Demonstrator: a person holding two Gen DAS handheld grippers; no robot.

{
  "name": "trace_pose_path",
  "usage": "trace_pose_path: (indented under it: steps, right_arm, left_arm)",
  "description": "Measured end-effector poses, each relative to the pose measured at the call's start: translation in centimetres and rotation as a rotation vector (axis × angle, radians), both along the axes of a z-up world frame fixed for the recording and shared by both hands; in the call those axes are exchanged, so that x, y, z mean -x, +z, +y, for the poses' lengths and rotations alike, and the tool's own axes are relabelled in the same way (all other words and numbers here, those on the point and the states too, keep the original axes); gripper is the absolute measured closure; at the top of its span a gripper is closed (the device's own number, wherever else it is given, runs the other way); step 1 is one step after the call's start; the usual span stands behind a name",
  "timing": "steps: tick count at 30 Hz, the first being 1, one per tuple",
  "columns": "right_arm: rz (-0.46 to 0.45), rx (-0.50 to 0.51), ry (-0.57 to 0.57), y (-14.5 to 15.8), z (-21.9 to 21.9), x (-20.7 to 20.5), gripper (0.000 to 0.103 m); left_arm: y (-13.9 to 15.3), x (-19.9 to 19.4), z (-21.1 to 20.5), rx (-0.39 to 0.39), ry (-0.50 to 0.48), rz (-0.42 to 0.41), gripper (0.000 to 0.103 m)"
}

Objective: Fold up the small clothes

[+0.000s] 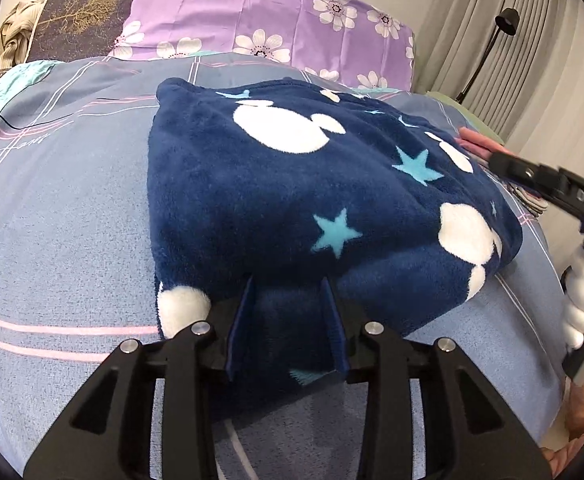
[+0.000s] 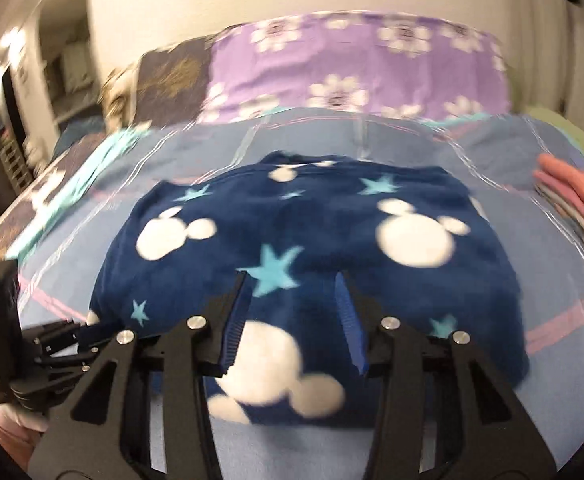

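Bed: blue-grey cover w/ pink and white lines; carries everything. Purple flowered pillow at the head end, dark pillow w/ gold tree print beside it.

Fleece: navy, white mouse-head shapes and light-blue stars. Lies folded in a thick pad at mid-bed, flat on the cover.

Folded stack: salmon piece on top, paler pieces under it. Sits on the bed to the right of the fleece, apart from it. Right wrist view shows the stack whole; left wrist view shows only a pink edge behind the fleece.

Left hand-held gripper: jaws partly apart, near edge of the fleece lies between them; pads not pressing on it. Right wrist view shows its body low at left, by the fleece's left corner.

Right hand-held gripper: jaws partly apart, over the near part of the fleece; nothing clamped. That view is motion-blurred.

Left view only: curtain, black lamp, white-gloved fingers on the right tool's handle. Right view only: lit doorway w/ shelves, far left.
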State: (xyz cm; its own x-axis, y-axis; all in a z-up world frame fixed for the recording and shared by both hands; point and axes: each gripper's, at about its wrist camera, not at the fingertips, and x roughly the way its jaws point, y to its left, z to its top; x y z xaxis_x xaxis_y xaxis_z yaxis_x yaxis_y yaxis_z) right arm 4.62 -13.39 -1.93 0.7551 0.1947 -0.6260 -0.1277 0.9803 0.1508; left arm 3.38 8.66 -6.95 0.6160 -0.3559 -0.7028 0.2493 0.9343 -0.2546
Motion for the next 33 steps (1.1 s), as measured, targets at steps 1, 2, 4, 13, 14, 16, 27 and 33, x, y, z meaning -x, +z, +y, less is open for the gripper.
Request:
trace_pose_path:
  steps: [1, 2, 4, 13, 14, 16, 27, 33]
  right_arm:
    - [0.025, 0.0, -0.003, -0.8, -0.1, 0.1, 0.059]
    - [0.054, 0.01, 0.002, -1.6, 0.1, -0.3, 0.059]
    - [0.198, -0.011, 0.011, -5.2, 0.2, -1.5, 0.057]
    - [0.257, -0.092, 0.017, -5.9, -0.8, -2.4, 0.057]
    - [0.241, -0.089, 0.014, -4.9, -0.7, -2.3, 0.057]
    - [0.133, -0.08, 0.02, -2.1, -0.3, -1.9, 0.055]
    - [0.227, -0.06, 0.049, -3.7, 0.4, -4.9, 0.051]
    - [0.057, -0.014, 0.053, 0.2, 2.2, -7.8, 0.053]
  left_arm:
    - [0.0, 0.1, 0.0, 0.0, 0.0, -0.002, 0.065]
    - [0.0, 0.2, 0.0, -0.001, -0.001, -0.003, 0.064]
    - [0.0, 0.1, -0.4, -0.008, 0.003, -0.007, 0.064]
    - [3.7, 1.1, -0.5, 0.004, 0.016, -0.166, 0.058]
    - [3.6, 0.6, -0.6, -0.026, 0.027, -0.161, 0.055]
    - [2.0, -0.8, -0.6, -0.08, 0.052, -0.086, 0.052]
    - [1.7, -0.7, -2.0, -0.15, 0.026, -0.107, 0.032]
    - [3.9, -2.8, -0.9, -0.072, 0.08, -0.146, 0.048]
